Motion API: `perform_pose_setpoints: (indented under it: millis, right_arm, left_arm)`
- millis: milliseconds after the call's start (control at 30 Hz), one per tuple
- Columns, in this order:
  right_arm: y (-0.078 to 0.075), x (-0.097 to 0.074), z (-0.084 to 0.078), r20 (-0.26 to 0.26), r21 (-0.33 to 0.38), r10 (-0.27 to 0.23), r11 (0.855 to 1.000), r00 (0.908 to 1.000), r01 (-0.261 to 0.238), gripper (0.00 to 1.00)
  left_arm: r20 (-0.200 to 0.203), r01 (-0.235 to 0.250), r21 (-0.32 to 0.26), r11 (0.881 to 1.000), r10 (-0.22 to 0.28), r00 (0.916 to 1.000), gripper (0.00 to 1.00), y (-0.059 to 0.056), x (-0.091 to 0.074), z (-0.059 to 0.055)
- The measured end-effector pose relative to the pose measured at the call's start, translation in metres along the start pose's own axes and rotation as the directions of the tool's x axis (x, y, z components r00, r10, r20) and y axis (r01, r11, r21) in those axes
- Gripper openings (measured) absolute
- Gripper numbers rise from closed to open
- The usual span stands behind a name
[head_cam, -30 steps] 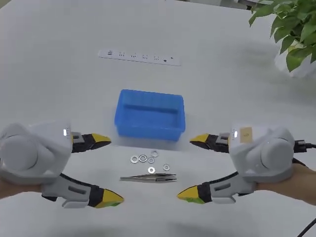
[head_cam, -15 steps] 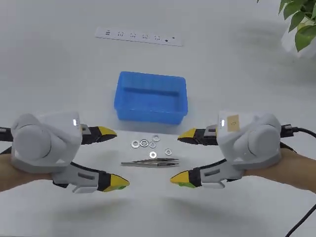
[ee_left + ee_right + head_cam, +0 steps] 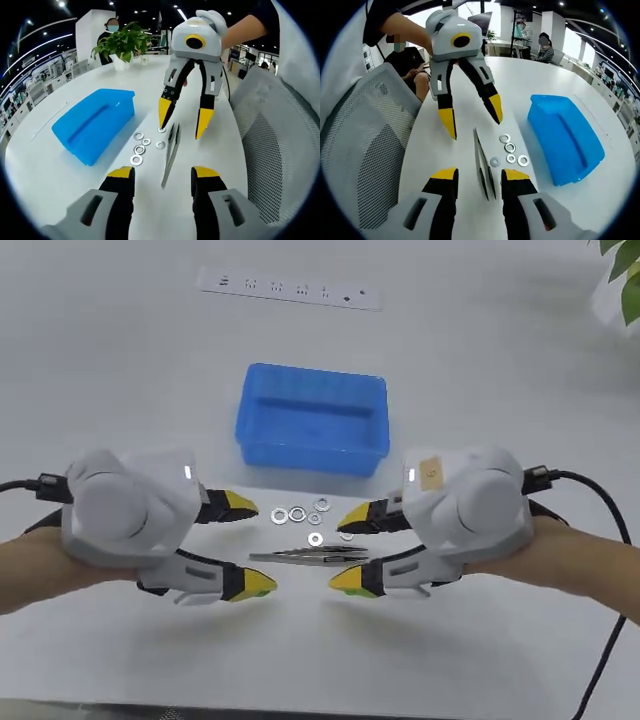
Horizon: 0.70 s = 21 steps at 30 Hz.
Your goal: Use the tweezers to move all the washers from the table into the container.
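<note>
- Left gripper (image 3: 255,544): jaws apart, nothing between them. It hovers low over the bench (image 3: 480,370), held in a hand at the left of the head view, with its yellow tips pointing toward the centre.
- Right gripper (image 3: 343,553): jaws also apart, holding nothing. It faces the left gripper from the other side, at about the same height.
- Tweezers (image 3: 305,556): they lie flat on the bench, untouched, running lengthwise between the two grippers. In each gripper view they sit in line with the gap between that gripper's own jaws, one end near the tips.
- Washers (image 3: 297,514): six counted in the left gripper view. They are loose on the bench in a small cluster just beyond the tweezers, on the container side. One lies close beside the upper jaw tip of the right gripper.
- Container (image 3: 310,455): a blue rectangular tub, upright, just behind the washers. No washer can be seen inside it.
- Power strip (image 3: 290,288): white, at the far side of the bench, well apart from the work.
- Leaves of a potted plant (image 3: 625,280) show at the top right corner.
</note>
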State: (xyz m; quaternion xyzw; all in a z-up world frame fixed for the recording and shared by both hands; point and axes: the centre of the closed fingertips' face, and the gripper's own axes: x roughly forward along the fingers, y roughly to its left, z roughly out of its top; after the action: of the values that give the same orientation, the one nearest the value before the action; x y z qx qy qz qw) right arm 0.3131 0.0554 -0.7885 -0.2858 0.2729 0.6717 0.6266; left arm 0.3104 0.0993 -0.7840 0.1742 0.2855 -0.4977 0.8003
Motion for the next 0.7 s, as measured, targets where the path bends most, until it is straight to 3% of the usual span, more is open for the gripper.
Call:
perform_pose_setpoints:
  millis: [333,700]
  right_arm:
    - [0.004,0.004,-0.004,-0.034,-0.015,0.025,1.0,0.9991,-0.026,0.33]
    - [0.002,0.01,-0.01,-0.063,-0.023,0.032,0.999,0.9975,-0.034,0.28]
  left_arm:
    - [-0.056,0.029,0.039,0.999,-0.026,0.9981,0.43,-0.002,0.008,-0.009]
    - [-0.071,0.049,0.062,0.997,-0.045,0.9965,0.36,-0.003,0.01,-0.01]
